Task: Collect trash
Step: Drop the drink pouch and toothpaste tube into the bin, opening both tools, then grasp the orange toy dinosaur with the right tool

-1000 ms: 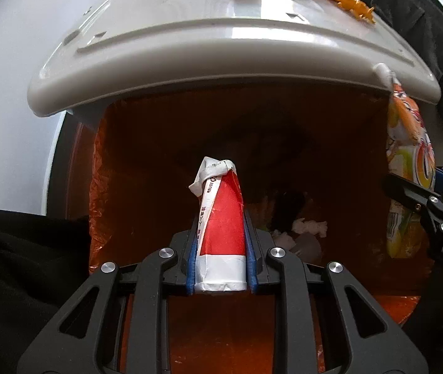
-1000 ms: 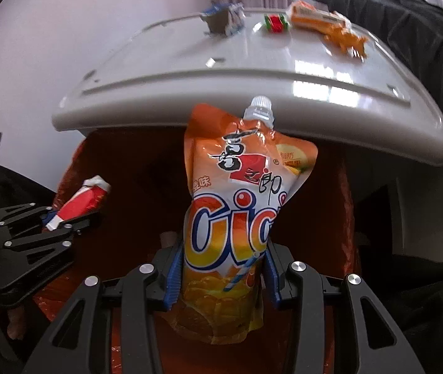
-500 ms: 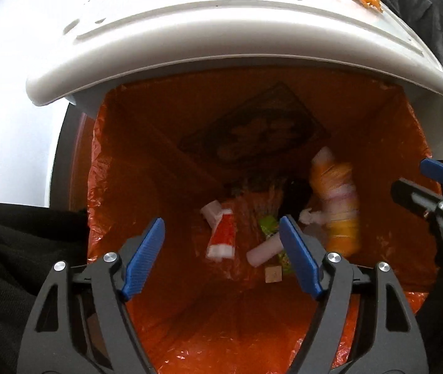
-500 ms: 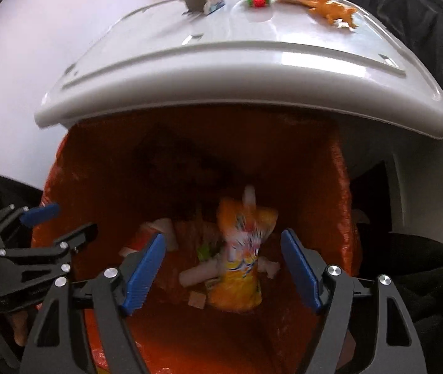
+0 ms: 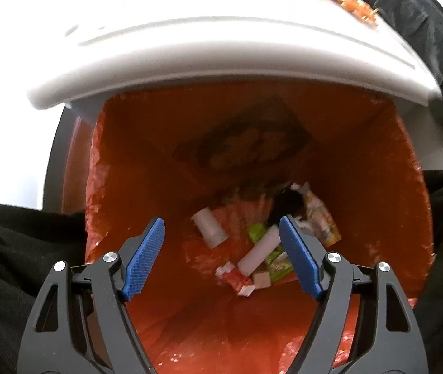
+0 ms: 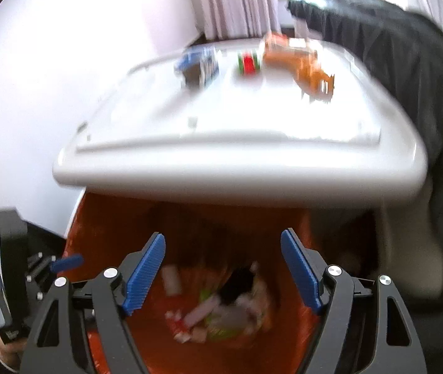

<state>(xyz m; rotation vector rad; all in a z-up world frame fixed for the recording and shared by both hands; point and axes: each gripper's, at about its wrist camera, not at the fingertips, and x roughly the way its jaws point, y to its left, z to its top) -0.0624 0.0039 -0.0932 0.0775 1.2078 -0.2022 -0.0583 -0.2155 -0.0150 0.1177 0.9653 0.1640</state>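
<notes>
A bin lined with an orange bag stands under the white table's edge. At its bottom lie the red and white wrapper, the orange juice pouch, a white cup and other scraps. My left gripper is open and empty above the bin. My right gripper is open and empty above the bin too, its view blurred. On the table lie a blue carton, a red and green wrapper and an orange wrapper.
Black cloth hangs at the table's right side and dark fabric lies left of the bin. A white wall is on the left. The left gripper's body shows at the lower left of the right wrist view.
Both grippers opened and let go; the red and white wrapper and the juice pouch fell to the bin's bottom. The right gripper has since tilted up toward the table.
</notes>
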